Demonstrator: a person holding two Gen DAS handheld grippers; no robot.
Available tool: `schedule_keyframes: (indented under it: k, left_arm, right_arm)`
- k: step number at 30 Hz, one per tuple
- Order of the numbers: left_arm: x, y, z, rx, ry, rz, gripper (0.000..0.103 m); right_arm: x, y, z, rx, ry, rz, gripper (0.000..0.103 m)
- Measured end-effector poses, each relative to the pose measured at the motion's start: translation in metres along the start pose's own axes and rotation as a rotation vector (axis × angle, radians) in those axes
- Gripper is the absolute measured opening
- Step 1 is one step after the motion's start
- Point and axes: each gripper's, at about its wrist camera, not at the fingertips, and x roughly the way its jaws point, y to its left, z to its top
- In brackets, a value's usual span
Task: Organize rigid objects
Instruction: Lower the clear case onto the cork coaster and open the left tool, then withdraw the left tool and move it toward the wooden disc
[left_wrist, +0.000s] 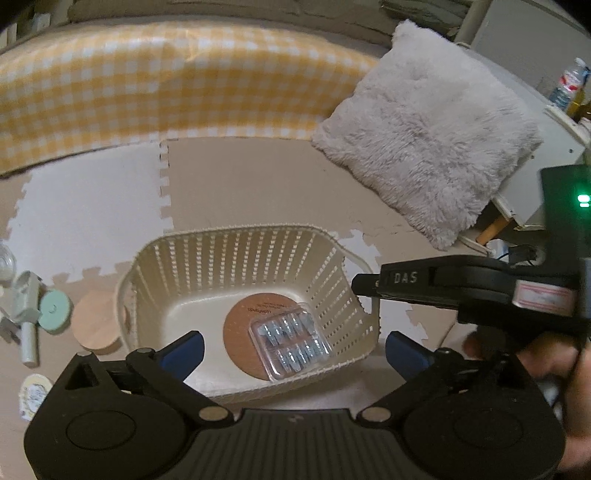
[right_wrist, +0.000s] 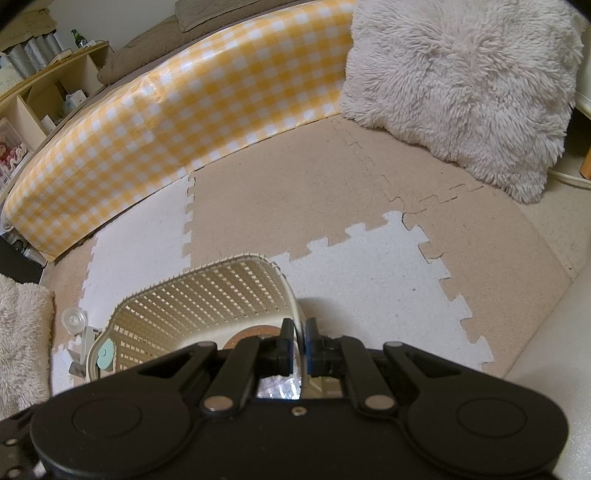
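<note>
Beige-and-white foam puzzle mat (right_wrist: 295, 206), yellow gingham cushion (right_wrist: 177, 122), shaggy pillow (right_wrist: 458, 85)

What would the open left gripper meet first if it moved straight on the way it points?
Probably the clear blister pack lying on the brown disc inside the cream basket; the left gripper is empty, though depth is unclear.

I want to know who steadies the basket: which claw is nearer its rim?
Right. The right claw is shut on the cream basket's right rim. The left claw hangs open above the basket's near side, touching nothing.
</note>
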Motion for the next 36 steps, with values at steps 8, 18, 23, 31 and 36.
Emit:
schedule_keyframes:
  k: [8,18,23,31,36]
  left_arm:
    - [-0.038,0.007,-0.001,0.062,-0.078,-0.011,0.103]
    - [-0.072,0.033,-0.005,0.105,-0.178,0.011,0.103]
    - [-0.077,0.057,-0.01,0.124,-0.224,0.048,0.103]
    - [-0.061,0.108,-0.021,0.133,-0.201,0.091,0.103]
    - [-0.043,0.132,-0.028,0.173,-0.152,0.053,0.103]
  right_arm:
    - [0.0,0.0,0.0,0.0,0.0,-0.001,0.006]
    - [0.0,0.0,-0.001,-0.006,0.0,-0.005,0.006]
    - [0.0,0.001,0.0,-0.009,-0.001,-0.007,0.006]
    - [0.0,0.002,0.0,-0.014,-0.003,-0.011,0.006]
    - [0.0,0.001,0.0,-0.015,-0.003,-0.012,0.006]
